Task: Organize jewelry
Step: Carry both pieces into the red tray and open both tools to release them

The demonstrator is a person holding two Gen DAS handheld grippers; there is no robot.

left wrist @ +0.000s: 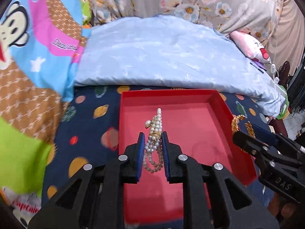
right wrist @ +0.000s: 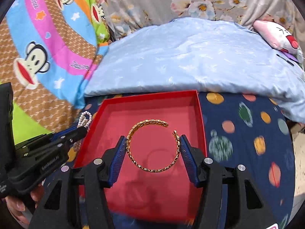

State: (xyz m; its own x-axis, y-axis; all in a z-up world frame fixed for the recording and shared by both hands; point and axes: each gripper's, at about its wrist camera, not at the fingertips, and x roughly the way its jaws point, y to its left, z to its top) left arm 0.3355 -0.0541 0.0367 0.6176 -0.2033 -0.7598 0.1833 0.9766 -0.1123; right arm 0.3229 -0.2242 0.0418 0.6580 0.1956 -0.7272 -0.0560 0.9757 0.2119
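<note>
Red box (left wrist: pixel 221 103), open-topped and shallow, resting on the bed's dark planet-print sheet (left wrist: pixel 85 126); all positions below are given relative to this box. Its floor shows only bare red card; whether anything lies on the part covered by the grippers cannot be told.

Left gripper (left wrist: pixel 152 139): jaws clenched on a bunched pearl bracelet (left wrist: pixel 155 131), held above the box's floor. Several strands of white beads rise beyond the blue pads, and loops hang between the jaws toward the camera; a gold clasp or charm shows among the beads but is too small to make out.

Right gripper (right wrist: pixel 153 143): jaws grasping a gold bangle (right wrist: pixel 152 147), an open-ended ring of chain-like links, pressed at its two sides by the blue pads and held over the middle of the box. A faint shadow of the ring falls on the floor beneath it.

In the left wrist view the right gripper enters from beyond the box's right wall, and only part of the bangle is seen past that wall. In the right wrist view the left gripper lies off the box's left wall, its pearls partly hidden behind its fingers; a hand (right wrist: pixel 24 200) below it is cut off by the frame.

Behind the box's far wall lie a pale blue quilt (left wrist: pixel 162 53) and, to its left, a cartoon-monkey blanket (left wrist: pixel 28 57). The near wall is out of frame in both views.
</note>
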